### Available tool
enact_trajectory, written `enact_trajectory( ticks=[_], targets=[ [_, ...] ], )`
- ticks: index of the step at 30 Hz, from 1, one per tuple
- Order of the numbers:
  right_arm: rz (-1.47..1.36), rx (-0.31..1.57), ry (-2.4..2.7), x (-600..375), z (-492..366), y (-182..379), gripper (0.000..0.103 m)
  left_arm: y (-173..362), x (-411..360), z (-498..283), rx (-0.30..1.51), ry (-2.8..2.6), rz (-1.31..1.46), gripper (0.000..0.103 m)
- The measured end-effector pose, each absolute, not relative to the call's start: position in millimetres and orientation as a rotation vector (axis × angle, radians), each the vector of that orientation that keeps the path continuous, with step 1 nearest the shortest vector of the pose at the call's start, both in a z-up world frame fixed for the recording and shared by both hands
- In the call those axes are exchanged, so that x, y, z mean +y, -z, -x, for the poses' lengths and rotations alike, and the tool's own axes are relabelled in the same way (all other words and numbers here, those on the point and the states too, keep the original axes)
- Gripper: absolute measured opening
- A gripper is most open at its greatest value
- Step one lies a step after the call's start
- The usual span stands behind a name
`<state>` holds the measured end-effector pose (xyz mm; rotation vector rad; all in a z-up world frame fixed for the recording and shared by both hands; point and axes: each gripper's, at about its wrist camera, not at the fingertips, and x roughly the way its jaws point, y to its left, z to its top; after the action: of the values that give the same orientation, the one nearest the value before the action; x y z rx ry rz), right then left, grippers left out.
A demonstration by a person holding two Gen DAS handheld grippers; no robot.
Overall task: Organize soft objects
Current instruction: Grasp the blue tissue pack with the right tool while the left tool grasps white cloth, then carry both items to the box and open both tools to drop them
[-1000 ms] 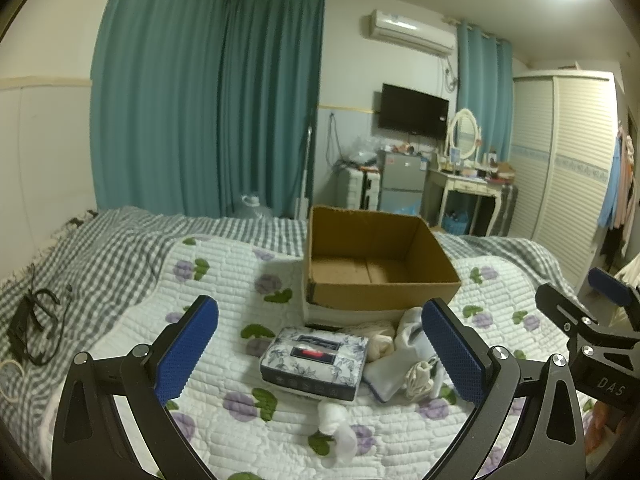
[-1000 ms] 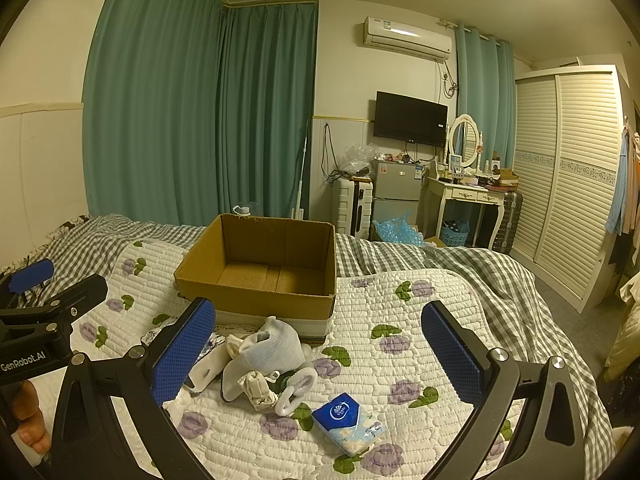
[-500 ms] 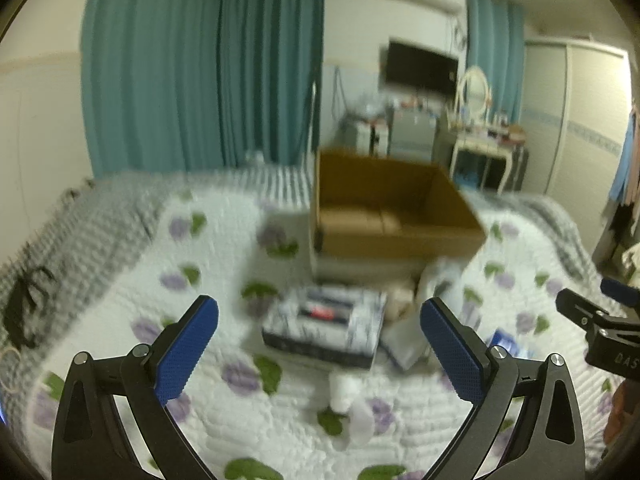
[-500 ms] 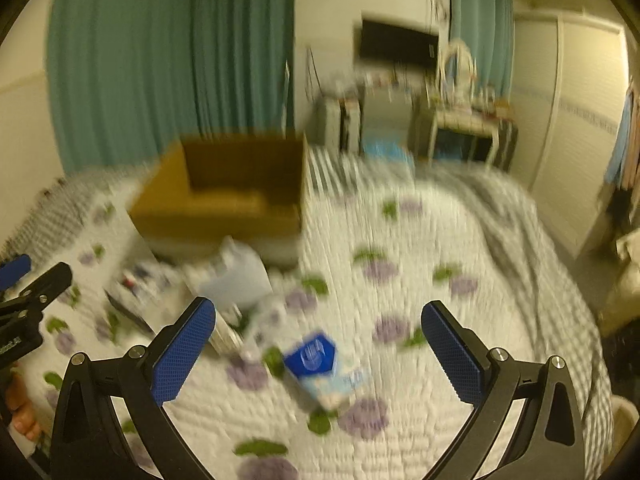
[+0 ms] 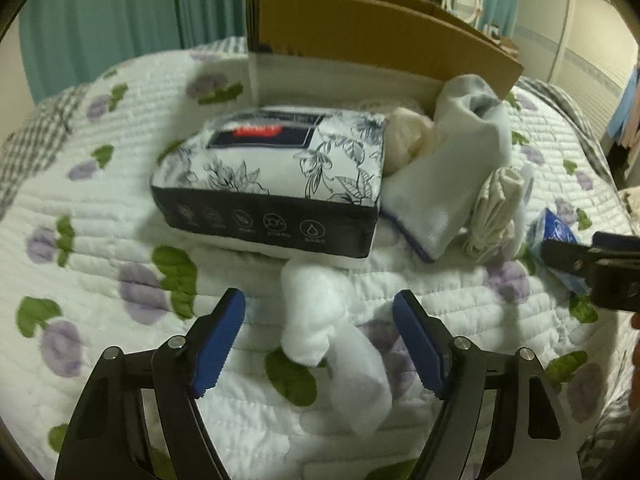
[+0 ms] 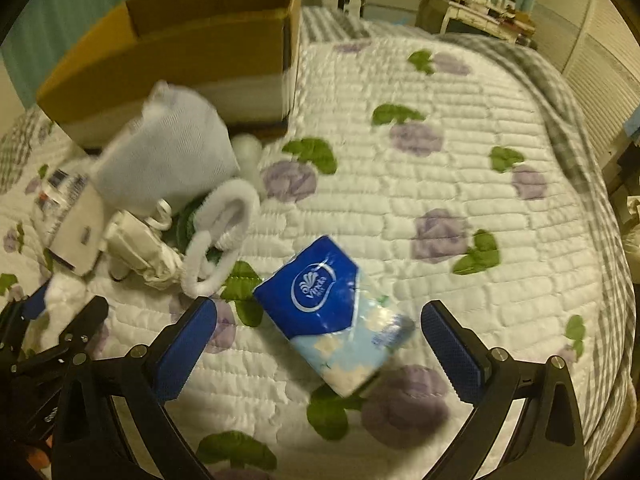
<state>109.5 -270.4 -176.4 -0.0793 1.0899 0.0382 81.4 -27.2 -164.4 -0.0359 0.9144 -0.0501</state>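
Note:
My left gripper (image 5: 320,340) is open, low over the quilt, its fingers on either side of a white fluffy soft piece (image 5: 320,320). Behind it lies a floral tissue pack (image 5: 276,184), then white cloths and socks (image 5: 448,176) and the open cardboard box (image 5: 360,28). My right gripper (image 6: 320,348) is open around a blue tissue packet (image 6: 332,316) on the quilt, not touching it. The white cloths (image 6: 168,160) and the box (image 6: 180,40) show up left in the right wrist view.
The bed carries a white quilt with purple flowers (image 6: 440,160) over a grey checked cover (image 6: 560,92). The right gripper shows at the right edge of the left wrist view (image 5: 592,264). Furniture stands beyond the bed (image 6: 460,4).
Both grippers have dropped down and forward toward the quilt. The left now straddles the white fluffy piece, the right straddles the blue packet. Both jaws are narrower than before.

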Motion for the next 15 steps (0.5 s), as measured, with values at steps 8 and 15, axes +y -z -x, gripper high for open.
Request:
enact_trajectory(
  ticks=[8, 15],
  targets=[
    [0.042, 1.072, -0.015, -285.2, -105.4, 183.4, 0.064, 163.8, -16.0, -77.3, 0.93, 0.12, 0.116, 0.029],
    [-0.011, 0.959, -0.051, -292.6, -72.3, 148.9, 0.061, 142.4, 1.6, -57.9, 0.896, 0.167, 0.146, 0.028]
  ],
)
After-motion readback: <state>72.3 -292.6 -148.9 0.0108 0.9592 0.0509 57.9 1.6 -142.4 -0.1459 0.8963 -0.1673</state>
